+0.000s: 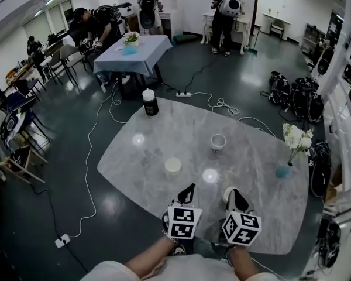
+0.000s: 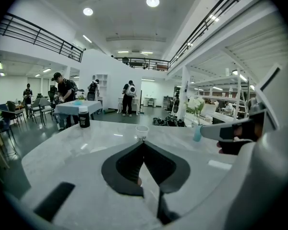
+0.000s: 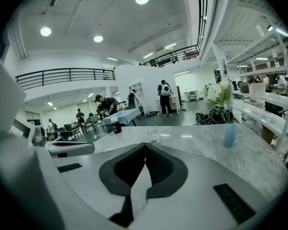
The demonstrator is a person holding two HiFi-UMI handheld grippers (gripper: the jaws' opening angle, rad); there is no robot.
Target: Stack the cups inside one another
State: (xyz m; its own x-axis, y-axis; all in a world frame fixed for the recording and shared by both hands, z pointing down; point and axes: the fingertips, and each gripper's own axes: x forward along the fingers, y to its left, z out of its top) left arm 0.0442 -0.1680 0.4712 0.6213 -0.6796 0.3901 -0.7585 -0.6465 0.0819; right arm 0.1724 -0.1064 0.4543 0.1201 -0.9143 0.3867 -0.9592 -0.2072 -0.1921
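Note:
Two cups stand apart on the marble table [image 1: 257,180]: a clear cup [image 1: 218,142] toward the far right and a cream cup [image 1: 172,167] nearer me. My left gripper [image 1: 191,187] hovers just behind and right of the cream cup. My right gripper [image 1: 230,191] is beside it, and a pale round shape [image 1: 225,195] shows half hidden at its tip. The left gripper view has the jaws of the left gripper [image 2: 143,143] meeting with nothing between them, the clear cup [image 2: 142,132] straight ahead. The right gripper [image 3: 145,145] is also shut and empty, facing the same cup [image 3: 153,136].
A black canister with a white lid [image 1: 150,102] stands at the table's far edge. A blue vase of white flowers [image 1: 291,151] sits at the right edge. Cables run over the floor beyond, and people stand by distant tables.

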